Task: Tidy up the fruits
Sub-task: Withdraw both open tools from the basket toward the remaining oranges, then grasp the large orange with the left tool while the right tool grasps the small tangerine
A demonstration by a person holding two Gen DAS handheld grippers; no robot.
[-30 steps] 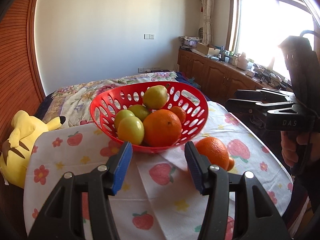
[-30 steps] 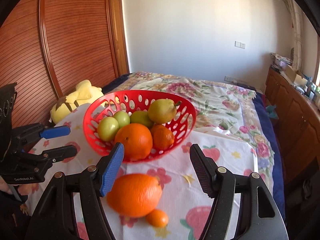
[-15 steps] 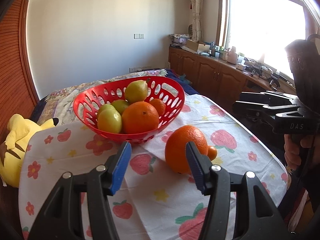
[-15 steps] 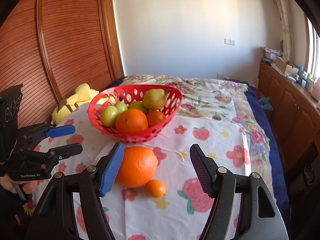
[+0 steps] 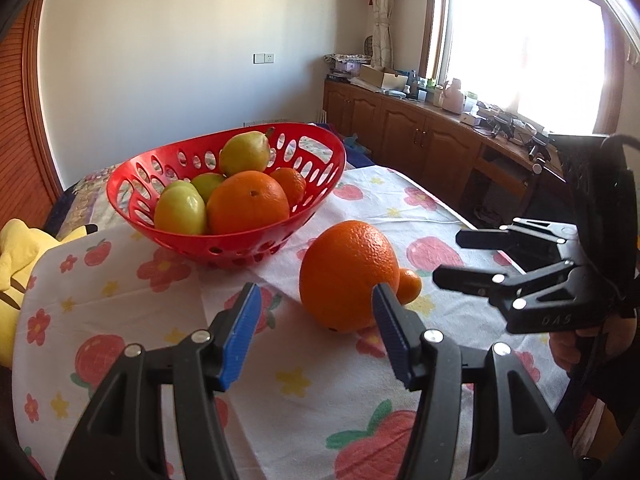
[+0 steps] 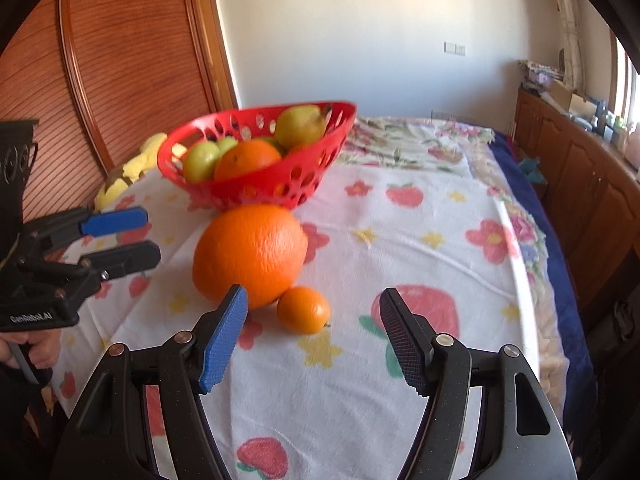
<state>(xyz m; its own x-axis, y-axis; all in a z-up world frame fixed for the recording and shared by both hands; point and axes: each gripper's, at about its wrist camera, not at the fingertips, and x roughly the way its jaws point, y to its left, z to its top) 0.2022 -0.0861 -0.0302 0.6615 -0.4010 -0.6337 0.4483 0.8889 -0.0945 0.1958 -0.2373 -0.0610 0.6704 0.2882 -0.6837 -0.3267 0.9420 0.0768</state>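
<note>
A large orange (image 6: 250,254) sits on the flowered tablecloth (image 6: 420,264) just in front of the red basket (image 6: 280,184) of fruit, with a small orange (image 6: 304,309) touching its side. The right gripper (image 6: 314,334) and left gripper (image 5: 316,334) both hover near them, jaws apart and holding nothing

Big orange (image 6: 250,254) (kumquat (image 6: 304,309) touching) before red basket (image 6: 280,188)
</note>
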